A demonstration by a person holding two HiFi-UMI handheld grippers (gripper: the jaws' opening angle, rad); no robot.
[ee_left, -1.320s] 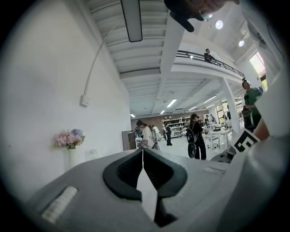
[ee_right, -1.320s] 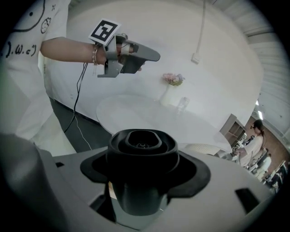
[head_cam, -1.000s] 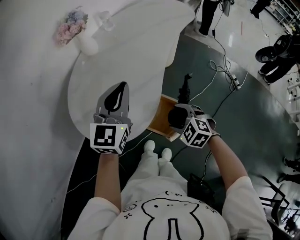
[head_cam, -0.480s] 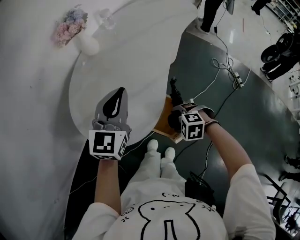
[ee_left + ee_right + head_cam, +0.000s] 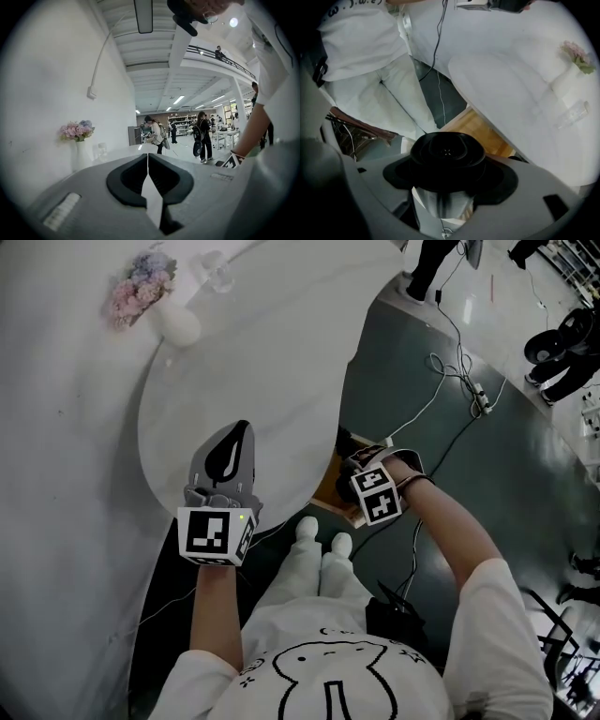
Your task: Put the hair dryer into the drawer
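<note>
Left tongs: the left tongs [image 5: 147, 159] are fully closed. The two black pads meet along one thin line and nothing is between them. In the head view they hang over the near edge of the counter and point toward the wall.

Right tongs: the right tongs [image 5: 449, 177] are closed on the hair dryer, and the black pads press it from both sides.

Hair dryer: the hair dryer with a round black end and a silver-grey body [image 5: 446, 150] sits between the right pads, with the black end turned away from the camera. It is in the air at the right edge of the counter, close to the drawer. I cannot tell whether it touches the wood.

Drawer: the light-brown wooden drawer [image 5: 328, 491] stands open under the counter's edge, on the person's right. Its inner bottom shows just behind the dryer's black end in the right gripper view.

Counter: the white counter with a rounded outline [image 5: 272, 362] stands against a white wall.

Vase: a white vase with pink and pale blue flowers [image 5: 173, 326] stands at the far side of the counter by the wall, and a clear glass [image 5: 214, 273] stands near it, not touching.

Floor: the dark grey-green floor [image 5: 506, 474] carries loose cables [image 5: 441, 367]. The person's white shoes [image 5: 319, 542] show between the two tongs in the head view.
</note>
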